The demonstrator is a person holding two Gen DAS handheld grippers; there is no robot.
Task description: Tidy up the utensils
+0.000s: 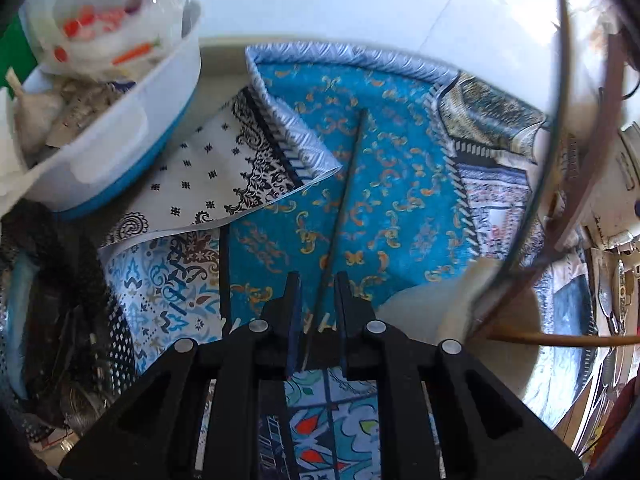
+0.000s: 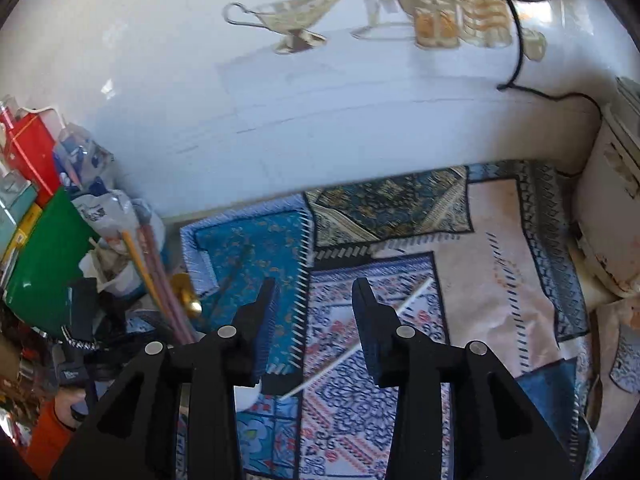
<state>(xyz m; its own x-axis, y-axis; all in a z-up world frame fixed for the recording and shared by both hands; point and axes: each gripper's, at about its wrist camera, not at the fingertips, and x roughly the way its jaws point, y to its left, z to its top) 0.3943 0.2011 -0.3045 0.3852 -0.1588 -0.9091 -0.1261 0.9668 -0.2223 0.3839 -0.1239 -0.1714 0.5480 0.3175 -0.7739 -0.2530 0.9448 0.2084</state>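
Observation:
In the left wrist view my left gripper [image 1: 317,280] has its jaws close together around a thin dark stick [image 1: 344,188] that runs forward over a turquoise patterned mat [image 1: 384,184]. Whether the pads touch the stick is unclear. In the right wrist view my right gripper [image 2: 314,286] is open and empty above blue and red patterned mats [image 2: 344,384]. A thin white stick [image 2: 360,344] lies slanted on the mat beneath it, partly hidden by the right finger [image 2: 372,320]. The dark stick [image 2: 234,270] also shows there on the turquoise mat.
A white-and-blue tub [image 1: 120,128] full of bags sits far left. A glass rim [image 1: 556,128] with brown sticks [image 1: 592,160] is at right. In the right wrist view, a green box [image 2: 48,256], pencils in a cup [image 2: 156,280] and a metal sauce boat [image 2: 296,12].

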